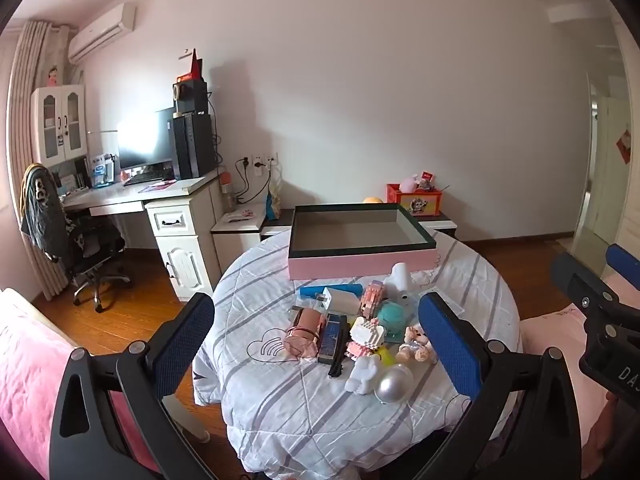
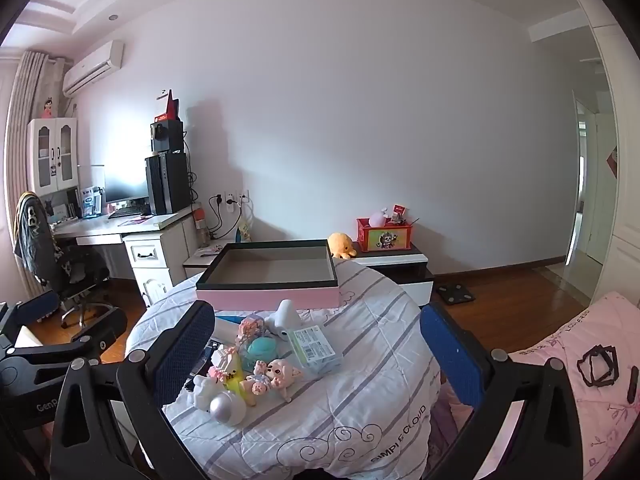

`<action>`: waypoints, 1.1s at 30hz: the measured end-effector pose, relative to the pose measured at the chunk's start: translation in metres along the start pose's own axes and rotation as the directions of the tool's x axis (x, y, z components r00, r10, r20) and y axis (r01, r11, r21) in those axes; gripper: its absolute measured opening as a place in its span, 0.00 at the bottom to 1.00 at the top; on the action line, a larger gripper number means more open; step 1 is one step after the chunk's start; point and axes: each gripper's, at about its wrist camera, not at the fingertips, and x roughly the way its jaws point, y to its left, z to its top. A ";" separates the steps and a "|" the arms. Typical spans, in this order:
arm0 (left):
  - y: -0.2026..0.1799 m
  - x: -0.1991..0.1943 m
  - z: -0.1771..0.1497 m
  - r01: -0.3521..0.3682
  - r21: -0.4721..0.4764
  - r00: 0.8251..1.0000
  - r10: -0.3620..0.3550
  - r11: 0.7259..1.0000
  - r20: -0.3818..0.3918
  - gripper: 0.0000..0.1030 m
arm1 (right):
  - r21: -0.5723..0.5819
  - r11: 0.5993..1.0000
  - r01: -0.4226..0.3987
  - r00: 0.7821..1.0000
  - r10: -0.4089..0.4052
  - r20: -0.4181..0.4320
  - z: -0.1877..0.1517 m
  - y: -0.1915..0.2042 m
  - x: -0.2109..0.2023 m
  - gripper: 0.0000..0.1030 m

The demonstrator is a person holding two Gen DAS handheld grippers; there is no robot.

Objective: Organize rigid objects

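A pile of small rigid things lies on a round table with a striped white cloth (image 1: 304, 412): a pink cylinder (image 1: 306, 326), a dark blue box (image 1: 331, 338), a white charger (image 1: 339, 300), block figures (image 1: 366, 338), a teal round thing (image 1: 390, 314), a pearl ball (image 1: 395, 387), a pig doll (image 2: 276, 378) and a labelled box (image 2: 318, 348). An empty pink-sided box (image 1: 362, 240) stands behind the pile; it also shows in the right wrist view (image 2: 272, 274). My left gripper (image 1: 316, 340) and right gripper (image 2: 318, 350) are both open and empty, held above the pile.
A desk with monitor and computer tower (image 1: 192, 146) and an office chair (image 1: 68, 232) stand at the left. A low cabinet with a red toy box (image 2: 384, 236) stands behind the table. Pink bedding (image 2: 592, 364) lies at the right, wooden floor (image 2: 504, 300) beyond.
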 end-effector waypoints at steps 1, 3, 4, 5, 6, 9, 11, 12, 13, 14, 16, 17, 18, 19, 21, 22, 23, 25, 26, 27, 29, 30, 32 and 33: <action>0.000 0.001 0.000 0.004 -0.003 1.000 -0.004 1.000 -0.004 1.00 | 0.000 1.000 -0.001 1.000 0.001 0.002 0.000 -0.001 -0.001 1.00; 0.002 -0.004 0.000 0.026 0.002 0.999 -0.026 1.000 0.033 1.00 | -0.012 1.000 0.008 1.000 -0.008 0.014 0.000 0.000 -0.002 1.00; 0.002 -0.006 0.000 0.029 0.004 0.999 -0.029 1.000 0.037 1.00 | -0.013 1.000 0.009 1.000 -0.009 0.012 -0.001 0.000 -0.002 1.00; -0.002 -0.009 0.000 0.033 0.007 0.999 -0.034 0.999 0.043 1.00 | -0.013 1.000 0.009 1.000 -0.009 0.011 -0.001 0.000 -0.002 1.00; -0.003 -0.012 -0.001 0.033 0.006 0.998 -0.034 0.999 0.047 1.00 | -0.013 1.000 0.010 1.000 -0.010 0.010 0.000 0.001 -0.001 1.00; -0.008 -0.012 -0.001 0.029 0.003 0.998 -0.029 1.000 0.060 1.00 | -0.013 1.000 0.014 1.000 -0.014 0.004 0.001 0.002 0.001 1.00; -0.006 -0.007 -0.004 0.033 0.009 0.998 -0.034 0.999 0.059 1.00 | -0.001 1.000 -0.002 0.999 0.002 0.034 0.002 -0.005 -0.007 1.00; 0.000 -0.011 0.000 0.038 0.001 0.998 -0.038 0.999 0.055 1.00 | 0.000 1.000 -0.002 0.999 0.002 0.037 0.002 -0.005 -0.007 1.00; -0.001 -0.010 -0.001 0.022 0.006 0.998 -0.022 1.000 0.054 1.00 | -0.001 1.000 -0.003 0.999 0.003 0.040 0.004 -0.004 -0.009 1.00; -0.001 -0.011 -0.001 0.012 0.009 0.998 -0.012 1.000 0.058 1.00 | -0.004 1.000 -0.006 0.999 0.006 0.042 0.005 -0.004 -0.010 1.00; 0.000 -0.011 -0.001 0.011 0.002 0.998 -0.011 1.000 0.062 1.00 | -0.020 1.000 -0.009 0.999 0.010 0.050 0.005 -0.002 -0.010 1.00; 0.001 -0.011 -0.001 0.028 -0.004 0.998 -0.028 1.000 0.061 1.00 | -0.030 1.000 -0.010 0.999 0.011 0.051 0.005 -0.001 -0.009 1.00; 0.002 -0.011 -0.001 0.035 -0.011 0.998 -0.034 0.999 0.060 1.00 | -0.041 0.999 -0.011 0.998 0.014 0.055 0.005 0.000 -0.010 1.00; 0.002 -0.011 -0.001 0.028 -0.013 0.998 -0.027 1.000 0.062 1.00 | -0.051 0.999 -0.012 0.998 0.015 0.058 0.005 0.001 -0.009 1.00; 0.000 -0.013 -0.002 0.018 -0.007 0.997 -0.017 1.000 0.077 1.00 | -0.050 0.999 -0.017 0.998 0.020 0.064 0.004 0.000 -0.009 1.00; -0.001 -0.013 -0.002 0.020 -0.007 0.996 -0.020 1.000 0.086 1.00 | -0.045 0.999 -0.022 0.998 0.025 0.064 0.004 -0.002 -0.009 1.00; -0.002 -0.014 -0.002 0.027 -0.005 0.995 -0.026 1.000 0.096 1.00 | -0.039 0.999 -0.023 0.997 0.026 0.071 0.003 -0.001 -0.011 1.00; -0.003 -0.017 -0.001 0.027 -0.005 0.993 -0.026 1.000 0.111 1.00 | -0.030 0.999 -0.013 0.996 0.015 0.086 0.002 -0.002 -0.014 1.00; -0.002 -0.018 -0.001 0.026 -0.006 0.993 -0.025 1.000 0.118 1.00 | -0.030 1.000 -0.008 0.996 0.011 0.087 0.002 -0.002 -0.014 1.00; -0.002 -0.020 -0.001 0.017 -0.007 0.992 -0.016 1.000 0.126 1.00 | -0.029 1.000 -0.004 0.996 0.007 0.088 0.001 -0.002 -0.014 1.00; 0.000 -0.023 0.001 -0.009 -0.011 0.992 0.010 1.000 0.129 1.00 | -0.013 1.000 -0.011 0.996 0.012 0.088 0.000 -0.003 -0.014 1.00; 0.001 -0.024 0.002 -0.012 -0.015 0.991 0.014 1.000 0.130 1.00 | -0.004 1.000 -0.022 0.996 0.022 0.084 0.001 -0.004 -0.015 1.00; 0.002 -0.027 0.005 -0.025 -0.020 0.990 0.028 0.999 0.136 1.00 | 0.003 0.999 -0.040 0.997 0.040 0.072 0.003 -0.003 -0.015 1.00; 0.002 -0.028 0.005 -0.032 -0.018 0.990 0.034 0.999 0.136 1.00 | -0.001 0.999 -0.037 0.997 0.037 0.071 0.004 -0.002 -0.015 1.00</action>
